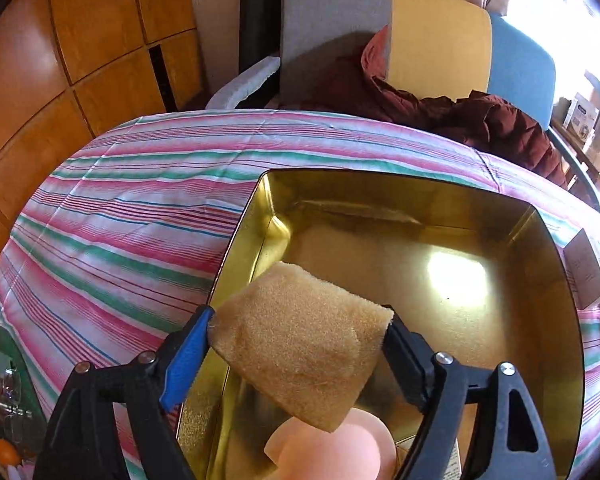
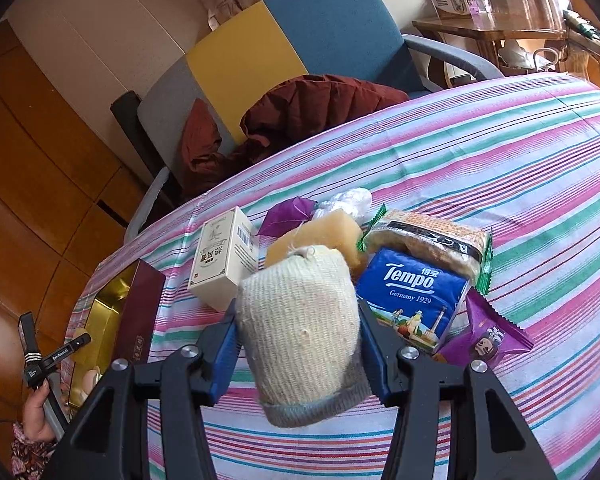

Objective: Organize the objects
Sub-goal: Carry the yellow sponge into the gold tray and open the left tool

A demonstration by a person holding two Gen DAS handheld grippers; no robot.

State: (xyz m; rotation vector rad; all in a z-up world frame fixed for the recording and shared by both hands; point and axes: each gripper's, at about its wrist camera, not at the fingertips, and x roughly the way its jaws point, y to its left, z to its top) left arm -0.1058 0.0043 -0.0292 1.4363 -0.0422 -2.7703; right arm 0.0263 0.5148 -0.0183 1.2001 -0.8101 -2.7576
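My left gripper point(image 1: 302, 318) hangs over an open gold tin point(image 1: 420, 200) on the striped tablecloth. A tan sponge point(image 1: 300, 352) spans the gap between its wide-set jaws, tilted, its edges at the pads and not visibly squeezed. Below it in the tin lies a pink rounded object point(image 1: 328, 452). My right gripper point(image 2: 298, 312) is shut on a cream woven scrubber point(image 2: 300, 340) with a grey rim, held above the cloth. The tin point(image 2: 104, 312) also shows at the left in the right wrist view, with a person's hand point(image 2: 36, 412) beside it.
Behind the scrubber lie a white box point(image 2: 224, 260), a yellow sponge point(image 2: 320, 240), a blue Tempo tissue pack point(image 2: 412, 300), a cracker packet point(image 2: 428, 240) and a purple snack packet point(image 2: 488, 340). A chair with a dark red jacket point(image 1: 480, 120) stands past the table's far edge.
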